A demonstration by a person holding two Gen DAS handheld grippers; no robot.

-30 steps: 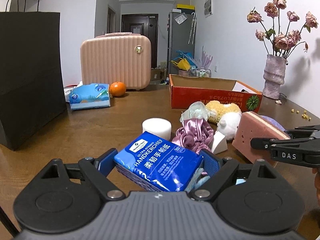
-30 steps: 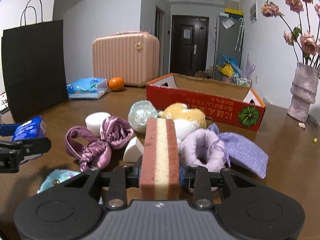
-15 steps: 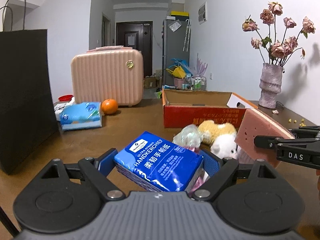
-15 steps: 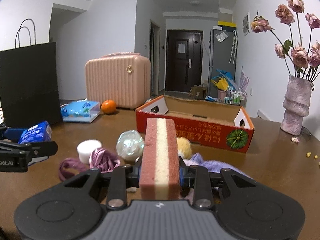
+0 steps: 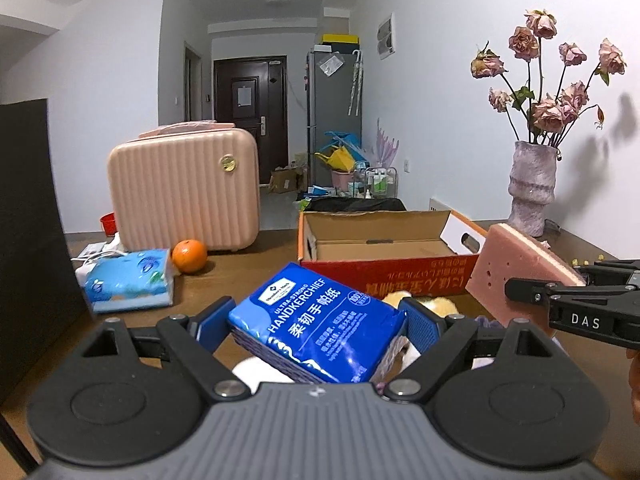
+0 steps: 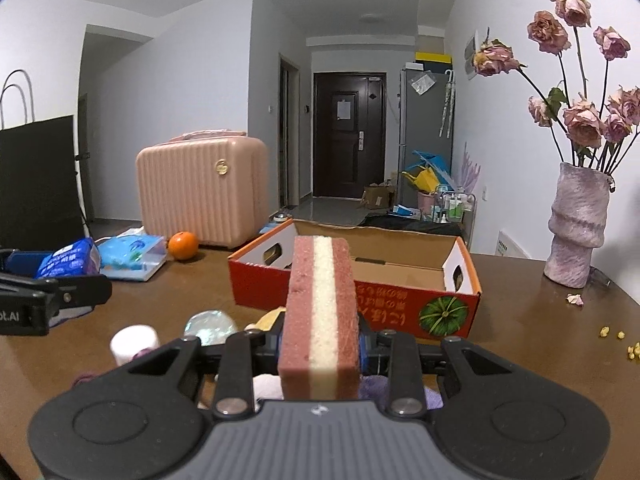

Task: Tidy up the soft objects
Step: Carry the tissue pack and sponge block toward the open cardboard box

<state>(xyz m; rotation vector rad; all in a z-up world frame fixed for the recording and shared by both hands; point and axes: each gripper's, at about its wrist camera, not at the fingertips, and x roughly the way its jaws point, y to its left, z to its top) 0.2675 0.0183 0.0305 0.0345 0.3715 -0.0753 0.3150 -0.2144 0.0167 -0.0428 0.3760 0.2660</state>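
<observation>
2 items are lifted, none boxed: the cardboard box (image 6: 354, 276) ahead of both sets of fingers looks empty. The right gripper (image 6: 320, 340) pinches the striped sponge (image 6: 320, 320); the left gripper (image 5: 316, 320) pinches the handkerchief pack (image 5: 316, 320). Other soft objects (image 6: 210, 322) wait below the fingers.

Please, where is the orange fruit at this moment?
The orange lies on the table at the left of both views, between the pink case and the light blue tissue pack.
</observation>
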